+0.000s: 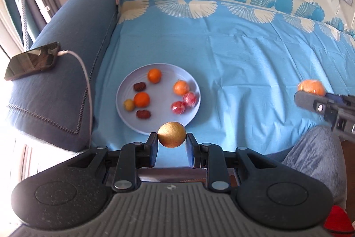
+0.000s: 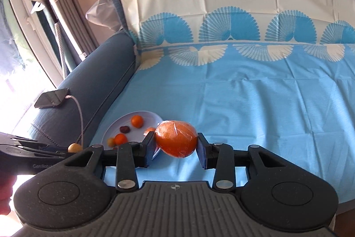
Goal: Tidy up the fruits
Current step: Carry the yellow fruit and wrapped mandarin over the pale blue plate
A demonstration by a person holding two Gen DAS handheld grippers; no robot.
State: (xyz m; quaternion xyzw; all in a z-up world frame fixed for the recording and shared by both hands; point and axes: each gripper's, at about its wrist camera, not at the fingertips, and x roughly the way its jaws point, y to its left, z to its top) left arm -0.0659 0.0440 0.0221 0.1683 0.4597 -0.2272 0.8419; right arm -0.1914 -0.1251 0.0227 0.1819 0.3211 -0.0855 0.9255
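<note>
Nearest the left wrist camera, the left gripper [image 1: 172, 140] is clenched on a small round yellow-brown fruit [image 1: 172, 134], one pad against each side, held in the air above the near rim of a pale plate [image 1: 155, 66]. On the plate lie two small oranges [image 1: 154, 75], a wrapped orange [image 1: 181, 87], two red wrapped fruits [image 1: 189, 99], two dark dates [image 1: 139, 86] and a small yellow fruit [image 1: 129, 104]. The plate rests on a blue patterned sheet [image 1: 244, 63] spread over a sofa, near its left end. On the blue sofa armrest [image 1: 66, 72], left of the plate, a phone [image 1: 33, 63] lies with a white cable [image 1: 85, 72] plugged in.

Off to the right, the right gripper [image 2: 175, 143] grasps a larger orange in clear wrap [image 2: 176, 138], pinched between both pads and raised above the sheet, just right of the plate. A trouser leg [image 1: 315, 159] shows at the near right edge.
</note>
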